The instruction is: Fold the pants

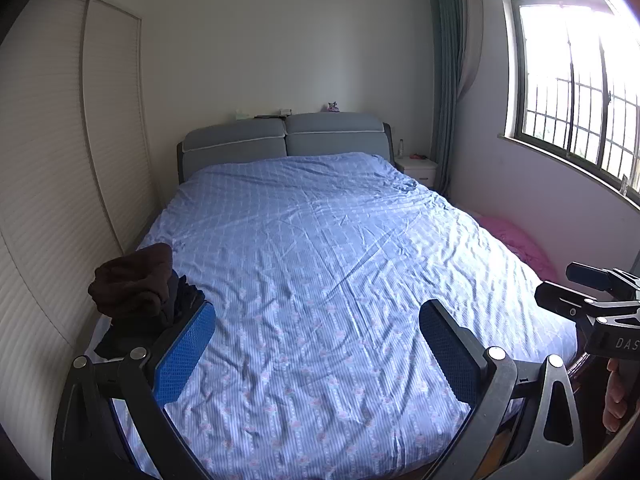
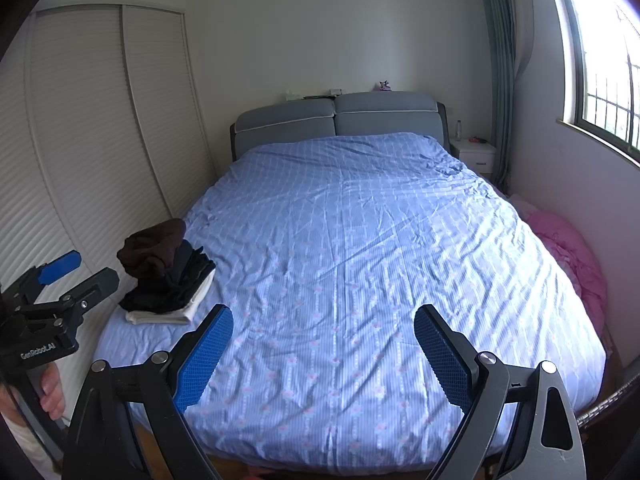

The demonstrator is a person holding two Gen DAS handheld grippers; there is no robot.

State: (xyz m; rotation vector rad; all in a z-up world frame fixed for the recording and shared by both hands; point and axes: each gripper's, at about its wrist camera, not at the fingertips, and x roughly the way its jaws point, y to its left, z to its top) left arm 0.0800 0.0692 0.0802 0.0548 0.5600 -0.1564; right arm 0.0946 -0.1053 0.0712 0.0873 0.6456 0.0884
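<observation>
A stack of folded clothes (image 2: 168,276) lies at the bed's near left corner: brown and dark pieces on top, a white one at the bottom. It also shows in the left wrist view (image 1: 136,288), partly hidden behind my left finger. My left gripper (image 1: 318,344) is open and empty above the foot of the bed. My right gripper (image 2: 324,344) is open and empty too, held above the bed's foot. No loose pants lie on the blue bedspread (image 2: 360,240).
A louvred wardrobe (image 2: 92,140) stands left of the bed. A grey headboard (image 2: 336,120) is at the far end, a white nightstand (image 2: 476,154) beside it. A pink bundle (image 2: 568,252) lies right of the bed under the window (image 1: 580,92).
</observation>
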